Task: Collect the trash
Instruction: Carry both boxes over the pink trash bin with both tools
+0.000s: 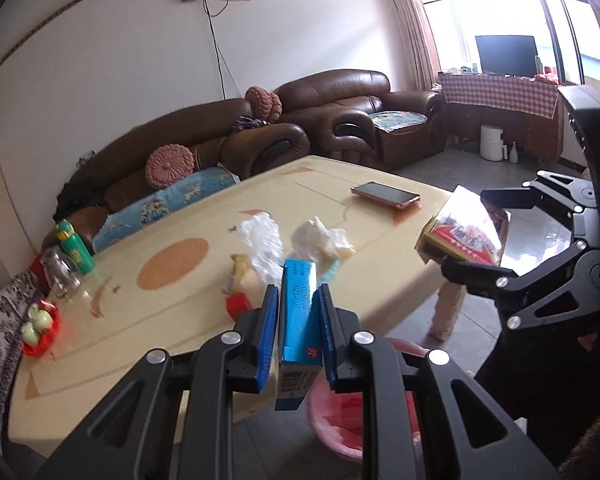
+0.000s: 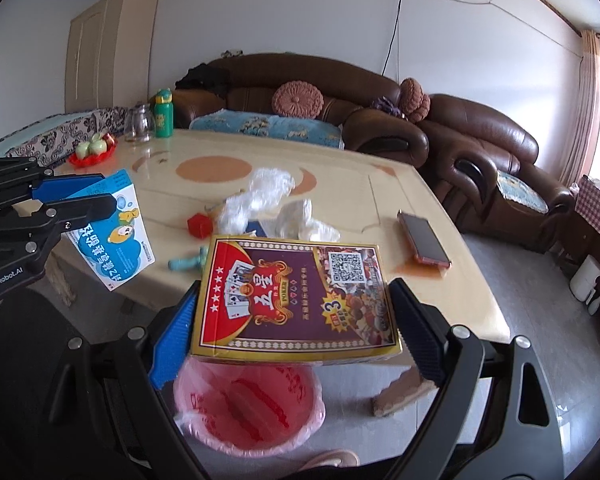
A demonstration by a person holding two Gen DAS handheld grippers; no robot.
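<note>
Blue cardboard fills the left gripper (image 1: 298, 312): its jaws are clamped on the narrow sides of a small blue box (image 1: 298, 320), held beyond the near edge of the worktop (image 2: 440, 280). The right gripper (image 2: 294, 320) has its jaws spread wide, pressing both sides of a flat playing-card box (image 2: 296, 296), also past that edge. Directly below both, on the floor, stands a bin (image 2: 248, 408) lined with a pink bag, its mouth unobstructed. On the worktop, well apart from the edge, lie a crumpled white tissue (image 2: 308, 220), clear plastic wrap (image 2: 260, 196) and a phone (image 2: 422, 238) near the right rim.
</note>
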